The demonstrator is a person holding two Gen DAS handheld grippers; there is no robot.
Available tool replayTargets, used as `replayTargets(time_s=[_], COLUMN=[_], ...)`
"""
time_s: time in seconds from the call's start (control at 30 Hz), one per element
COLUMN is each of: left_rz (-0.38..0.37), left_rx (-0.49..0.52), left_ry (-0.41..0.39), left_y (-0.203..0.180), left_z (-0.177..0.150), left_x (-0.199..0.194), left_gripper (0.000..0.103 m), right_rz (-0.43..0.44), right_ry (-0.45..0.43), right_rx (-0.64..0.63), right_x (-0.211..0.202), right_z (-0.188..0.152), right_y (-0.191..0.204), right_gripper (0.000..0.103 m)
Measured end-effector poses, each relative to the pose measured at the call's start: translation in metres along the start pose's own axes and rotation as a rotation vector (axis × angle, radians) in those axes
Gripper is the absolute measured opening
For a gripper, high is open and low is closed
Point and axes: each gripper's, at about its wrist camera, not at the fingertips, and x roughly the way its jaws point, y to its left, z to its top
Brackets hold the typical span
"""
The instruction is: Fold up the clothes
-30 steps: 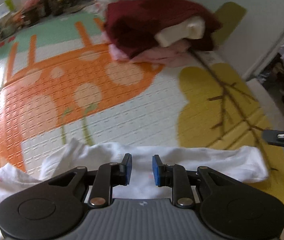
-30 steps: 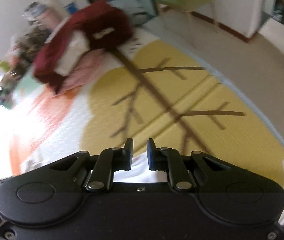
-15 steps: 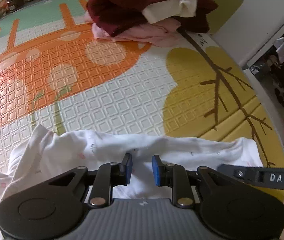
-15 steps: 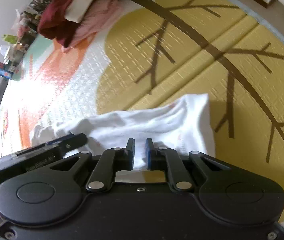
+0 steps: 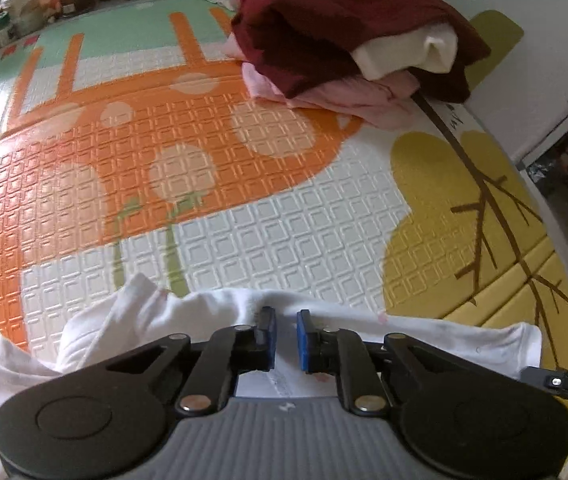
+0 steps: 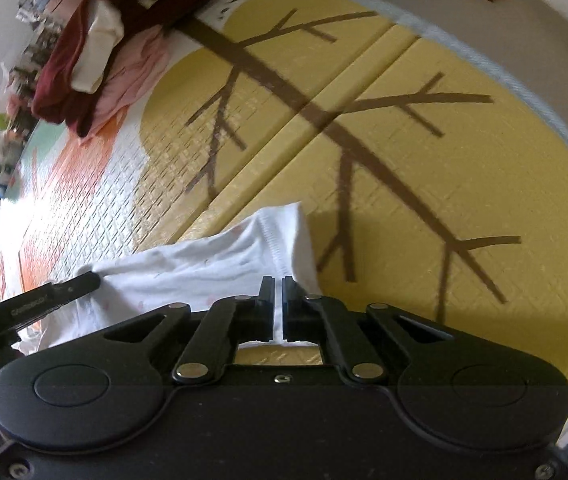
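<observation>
Nearest, the right gripper (image 6: 277,292) has its tongs pressed almost together, pinching a fold of the white garment (image 6: 219,264) at 6 o'clock in its view. The left gripper (image 5: 286,332) shows a narrow gap between blue pads (image 5: 269,326); white cloth (image 5: 211,312) lies under them, but whether they grip it I cannot tell. The garment lies spread across the near edge of the play mat (image 5: 284,240). Farther off, at 1 o'clock in the left view, sits a pile of maroon, cream and pink clothes (image 5: 348,44).
</observation>
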Motion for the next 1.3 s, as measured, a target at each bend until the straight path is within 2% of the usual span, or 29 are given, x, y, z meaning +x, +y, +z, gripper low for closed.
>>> replayTargets(time_s=[0.03,0.07,0.17,0.37,0.5,0.7,0.73,0.9,0.93,1.0,1.07,1.17,1.3], left_rz=[0.006,0.008,-0.002,-0.1,-0.169,-0.16,-0.162,-0.161,-0.164,-0.168,-0.169,-0.18,-0.161], left_rx=[-0.001,-0.006,-0.012,0.076,0.168,0.208,0.211,0.204,0.199,0.196,0.193,0.186,0.181], left_ry=[-0.001,-0.002,-0.022,-0.048,0.002,0.066,0.062,0.077,0.08,0.081,0.06,0.015,-0.075], left_y=[0.001,0.002,0.002,-0.025,-0.049,-0.057,-0.056,-0.053,-0.053,-0.052,-0.052,-0.05,-0.043], left_z=[0.0,0.001,0.0,-0.011,-0.029,-0.051,-0.053,-0.054,-0.053,-0.052,-0.053,-0.054,-0.058], left_x=[-0.001,-0.002,-0.011,-0.032,-0.026,-0.012,-0.013,-0.014,-0.015,-0.017,-0.024,-0.042,-0.071], left_gripper=[0.015,0.015,0.015,0.016,0.016,0.016,0.016,0.016,0.016,0.016,0.017,0.024,0.039], right_rz=[-0.011,-0.03,-0.063,0.012,0.039,-0.008,-0.011,-0.022,-0.019,-0.006,0.008,0.028,0.059], right_ry=[-0.008,-0.018,-0.053,-0.116,-0.09,-0.039,-0.04,-0.059,-0.066,-0.084,-0.102,-0.129,-0.155], right_rx=[0.005,0.012,0.014,-0.016,-0.044,-0.02,-0.012,0.037,0.039,0.028,0.017,0.0,-0.063], right_x=[-0.003,-0.006,-0.017,-0.031,-0.021,0.005,0.006,0.003,0.0,-0.01,-0.02,-0.034,-0.052], right_z=[0.001,0.002,0.005,0.016,0.022,0.024,0.024,0.027,0.027,0.025,0.024,0.022,0.013], right_y=[-0.003,-0.006,-0.01,0.011,0.029,0.029,0.025,0.009,0.008,0.01,0.011,0.014,0.033], right_gripper=[0.001,0.006,0.006,0.006,0.007,0.006,0.003,0.003,0.007,0.007,0.007,0.007,0.008])
